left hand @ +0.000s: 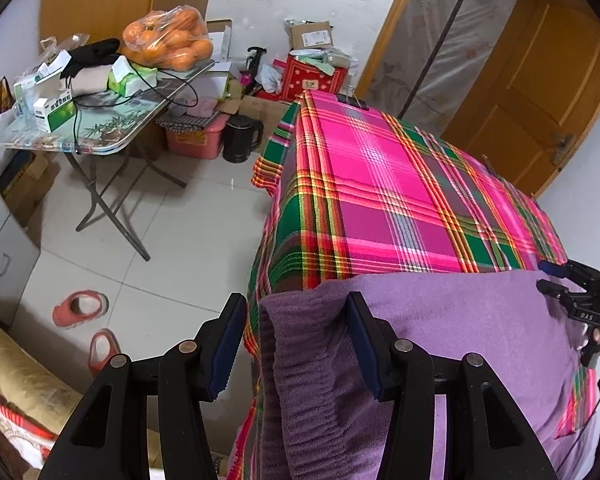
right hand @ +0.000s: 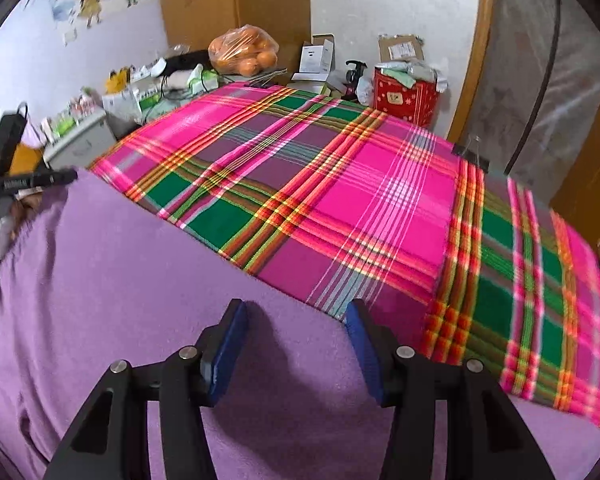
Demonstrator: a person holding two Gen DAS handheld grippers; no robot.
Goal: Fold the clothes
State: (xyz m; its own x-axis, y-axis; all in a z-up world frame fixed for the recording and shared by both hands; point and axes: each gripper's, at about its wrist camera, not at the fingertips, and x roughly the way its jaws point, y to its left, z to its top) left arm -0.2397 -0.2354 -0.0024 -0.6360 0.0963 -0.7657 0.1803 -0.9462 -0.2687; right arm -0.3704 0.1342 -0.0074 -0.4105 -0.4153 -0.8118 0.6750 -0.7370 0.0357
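A purple fleece garment (left hand: 460, 328) lies flat on the near part of a table covered with a pink and green plaid cloth (left hand: 380, 200). Its ribbed end hangs over the table's left edge. My left gripper (left hand: 296, 340) stands open around that ribbed corner; the left pad is clear of the cloth and the right pad rests against it. My right gripper (right hand: 296, 340) is open just above the garment (right hand: 120, 280) at its far edge, next to the plaid cloth (right hand: 300, 180). Each gripper also shows at the other view's border: the right gripper (left hand: 556, 280) and the left gripper (right hand: 40, 180).
Left of the table is tiled floor with two pink slippers (left hand: 80, 308). Beyond stands a folding table (left hand: 112, 128) with a bag of oranges (left hand: 168, 38) and boxes, a black kettle (left hand: 240, 138) and a red box (left hand: 314, 76). A wooden door (left hand: 540, 80) is at the right.
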